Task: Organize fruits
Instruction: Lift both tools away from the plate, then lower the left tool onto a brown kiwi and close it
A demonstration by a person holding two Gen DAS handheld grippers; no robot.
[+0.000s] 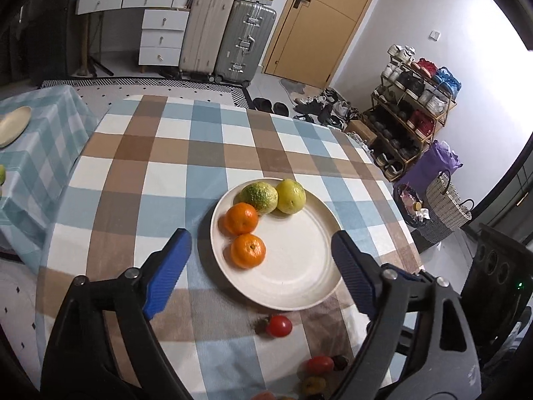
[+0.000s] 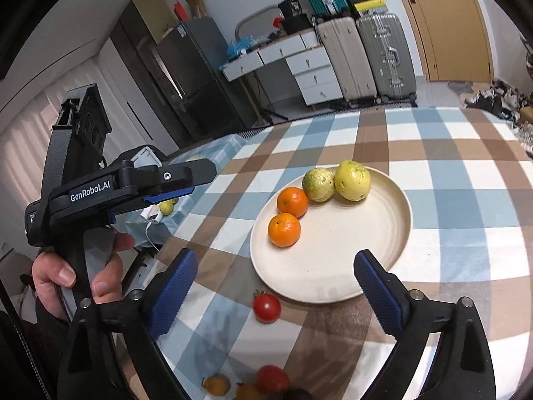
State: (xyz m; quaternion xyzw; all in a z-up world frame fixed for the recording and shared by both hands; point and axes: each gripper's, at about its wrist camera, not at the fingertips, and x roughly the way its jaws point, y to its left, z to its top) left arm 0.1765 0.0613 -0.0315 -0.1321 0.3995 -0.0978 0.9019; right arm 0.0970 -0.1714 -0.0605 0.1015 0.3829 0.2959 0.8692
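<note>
Blue-padded fingers frame the bottom of both wrist views, and both claws stand wide apart with nothing between them. From where the right gripper point(image 2: 276, 266) hangs, a lone cherry tomato point(image 2: 266, 306) sits on the checked tablecloth point(image 2: 433, 153) slightly below and between its fingertips, just off the near rim of the cream plate point(image 2: 383, 233). That tomato looks to me like the likeliest next pick: it lies close under the right claw, a little toward its left finger, so a short drop down and forward should bracket it. Being round, it has no long axis to line up with.

The left gripper point(image 1: 261, 246) hovers over the near half of the plate, and the same tomato point(image 1: 279, 326) lies below and behind its fingertips, toward the person, so that hand would have to pull back to reach it. I'd judge the right hand better placed.

On the plate, along its far-left arc, sit two mandarins point(image 2: 284, 229) and two green-yellow citrus fruits point(image 2: 352, 180), each touching its neighbour. More small fruits point(image 2: 273, 380), red and yellowish, cluster at the table's near edge, partly cut off and blurred.
</note>
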